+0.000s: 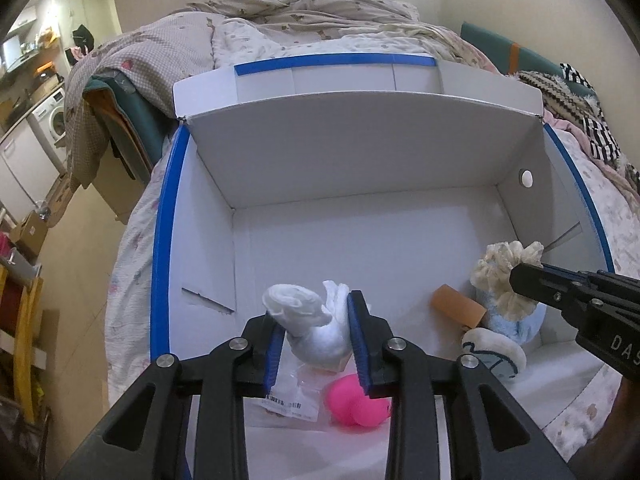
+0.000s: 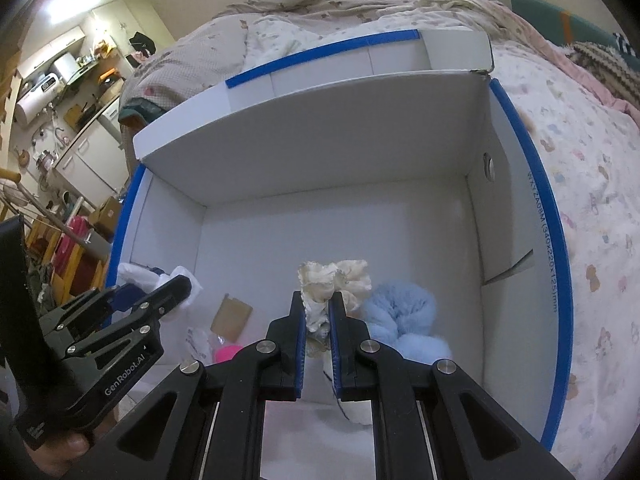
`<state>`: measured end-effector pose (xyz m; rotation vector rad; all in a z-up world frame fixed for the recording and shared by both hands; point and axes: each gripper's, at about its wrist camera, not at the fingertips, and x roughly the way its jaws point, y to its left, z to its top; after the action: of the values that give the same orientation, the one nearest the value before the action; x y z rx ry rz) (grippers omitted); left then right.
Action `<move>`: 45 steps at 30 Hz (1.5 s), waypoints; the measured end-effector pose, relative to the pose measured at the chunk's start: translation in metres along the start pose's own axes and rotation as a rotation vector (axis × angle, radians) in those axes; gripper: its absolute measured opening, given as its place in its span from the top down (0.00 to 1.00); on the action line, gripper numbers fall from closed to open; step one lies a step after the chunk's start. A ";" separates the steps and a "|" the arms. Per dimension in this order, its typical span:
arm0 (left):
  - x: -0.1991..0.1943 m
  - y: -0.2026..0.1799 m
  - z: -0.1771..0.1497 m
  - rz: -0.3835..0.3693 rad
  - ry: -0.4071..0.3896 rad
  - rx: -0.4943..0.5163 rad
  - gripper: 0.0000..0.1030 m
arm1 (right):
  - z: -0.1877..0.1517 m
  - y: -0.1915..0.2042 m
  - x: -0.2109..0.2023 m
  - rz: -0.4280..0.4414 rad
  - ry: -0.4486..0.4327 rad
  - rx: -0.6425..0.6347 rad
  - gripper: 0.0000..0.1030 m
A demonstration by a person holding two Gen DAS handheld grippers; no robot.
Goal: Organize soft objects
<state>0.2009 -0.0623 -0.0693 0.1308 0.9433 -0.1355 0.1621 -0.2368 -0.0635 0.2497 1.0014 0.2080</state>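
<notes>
A white cardboard box (image 1: pixel 360 152) with blue edges lies open on a bed. Low over the box floor, my left gripper (image 1: pixel 314 308) is shut on a rolled white cloth (image 1: pixel 320 340). The right wrist view shows that gripper (image 2: pixel 176 288) at the left with the white cloth (image 2: pixel 132 272) beyond it. My right gripper (image 2: pixel 317 298) is shut on a cream ruffled cloth (image 2: pixel 336 276), just above a light blue plush (image 2: pixel 400 312). From the left wrist, the right gripper (image 1: pixel 520 276) enters from the right with the cream cloth (image 1: pixel 500 264).
On the box floor lie a pink rubbery thing (image 1: pixel 356 404), a clear plastic bag (image 1: pixel 292 392) with a barcode and a brown card piece (image 1: pixel 456 306). Crumpled bedding (image 1: pixel 320 12) lies behind the box. The bed edge and floor (image 1: pixel 80 260) drop off at the left.
</notes>
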 end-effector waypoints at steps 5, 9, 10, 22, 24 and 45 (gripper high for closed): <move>-0.002 -0.001 -0.002 0.010 -0.004 0.003 0.70 | 0.001 0.002 -0.002 0.003 -0.013 0.001 0.88; -0.006 0.000 -0.001 0.007 -0.022 -0.002 0.64 | 0.003 0.001 -0.002 0.004 -0.021 0.007 0.87; -0.007 0.000 -0.001 0.004 -0.026 -0.002 0.64 | 0.003 0.000 -0.002 0.009 -0.018 0.014 0.87; -0.026 -0.001 0.000 0.010 -0.068 0.013 0.45 | 0.004 -0.005 -0.008 0.010 -0.045 0.041 0.72; -0.029 0.001 0.001 0.000 -0.068 0.002 0.43 | 0.005 -0.005 -0.009 0.008 -0.050 0.044 0.70; -0.089 0.032 -0.038 0.021 -0.085 -0.080 0.37 | -0.023 0.013 -0.047 -0.027 -0.143 0.049 0.00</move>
<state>0.1245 -0.0190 -0.0179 0.0601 0.8607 -0.0830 0.1171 -0.2351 -0.0336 0.2920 0.8687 0.1394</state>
